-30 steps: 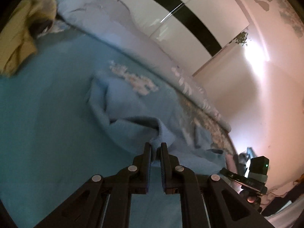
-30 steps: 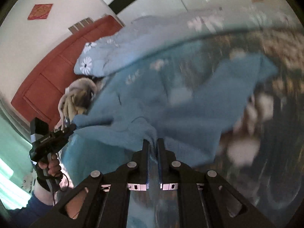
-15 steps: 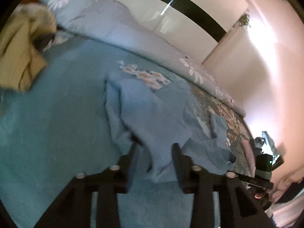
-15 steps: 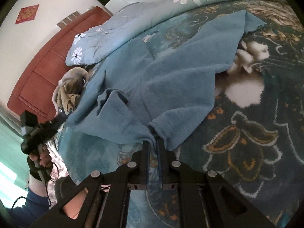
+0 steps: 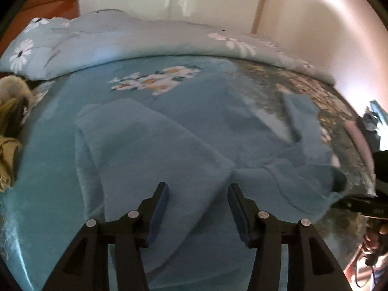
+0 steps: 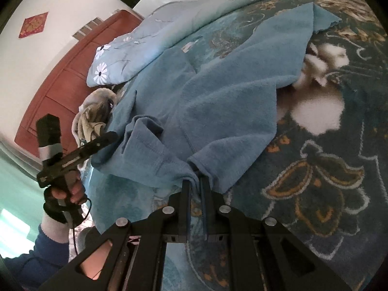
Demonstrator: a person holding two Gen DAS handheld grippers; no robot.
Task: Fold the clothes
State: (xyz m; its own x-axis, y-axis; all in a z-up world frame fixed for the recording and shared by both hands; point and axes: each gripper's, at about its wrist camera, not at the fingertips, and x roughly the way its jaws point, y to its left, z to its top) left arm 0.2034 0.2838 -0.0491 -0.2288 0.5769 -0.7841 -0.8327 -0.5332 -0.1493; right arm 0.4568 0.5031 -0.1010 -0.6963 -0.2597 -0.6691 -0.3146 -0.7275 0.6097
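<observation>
Right gripper (image 6: 195,184) pinches a hem of the blue garment (image 6: 218,101), likely anchoring that corner. Left gripper (image 5: 197,194) jaws spread, have just been opening; garment (image 5: 155,150) lies under them unpinched, apparently released to lie flat on the bed (image 5: 48,157). Beyond the garment: quilt (image 5: 135,38). Garment's outline unclear in blur; yellowish cloth (image 5: 9,131) cut off at frame edge.

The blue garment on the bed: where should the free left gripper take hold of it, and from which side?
Probably the near corner of the folded flap of the blue garment, which lies just ahead of the open left gripper. Come from above and the near side: the hem there is loose, while the right gripper pinches another corner.
</observation>
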